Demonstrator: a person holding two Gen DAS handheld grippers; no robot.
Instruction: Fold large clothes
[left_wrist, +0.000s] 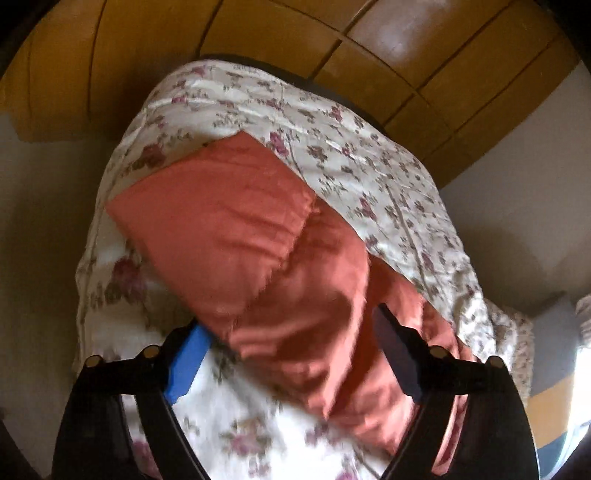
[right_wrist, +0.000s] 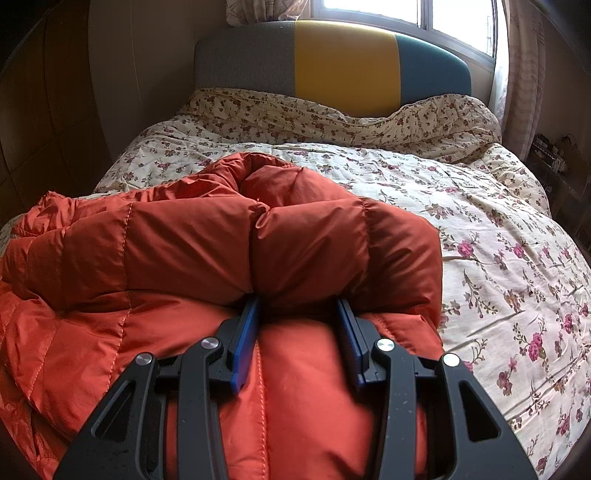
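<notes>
Orange padded jacket (right_wrist: 207, 258) is spread on the floral quilt (right_wrist: 480, 229) near the bed's foot edge, its long axis running across. A puffy fold is clamped in the right gripper (right_wrist: 297, 314); the left gripper (left_wrist: 291, 325) is held wide over a sleeve end, nothing pinched.

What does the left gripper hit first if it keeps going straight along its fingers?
Most likely the orange jacket: in the blurred left wrist view its fabric fills the line ahead between the open fingers of the left gripper. The floral bedspread lies beyond it. Depth is hard to judge, so how near is unclear.
</notes>
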